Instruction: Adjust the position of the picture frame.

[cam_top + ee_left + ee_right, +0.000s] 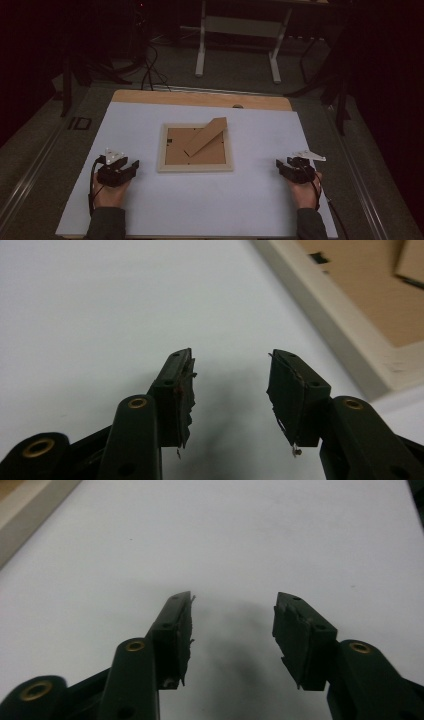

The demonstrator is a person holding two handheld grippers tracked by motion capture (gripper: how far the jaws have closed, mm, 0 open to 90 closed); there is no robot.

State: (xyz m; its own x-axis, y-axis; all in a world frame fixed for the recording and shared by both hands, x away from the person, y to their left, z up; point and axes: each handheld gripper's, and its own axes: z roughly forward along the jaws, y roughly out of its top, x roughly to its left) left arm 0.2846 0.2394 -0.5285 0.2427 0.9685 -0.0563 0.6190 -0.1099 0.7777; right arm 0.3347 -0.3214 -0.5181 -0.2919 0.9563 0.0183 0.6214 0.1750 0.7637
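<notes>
Between the two grippers, face down on the white table top [150, 210], lies one picture frame [195, 148] with one brown stand flap [206, 136] raised from its back. The left gripper [131, 166] and right gripper [281, 165] each rest well apart from it, jaws wide and empty.

Your only obstacle on the white mat [150, 210] is the picture frame [195, 167] at centre, w/ its cardboard stand [205, 136] tilted up toward 1 o'clock. Left gripper [131, 167], jaws apart, has bare mat to the frame's 9 o'clock edge. Right gripper [281, 167], jaws apart, has bare mat from 3 o'clock.
</notes>
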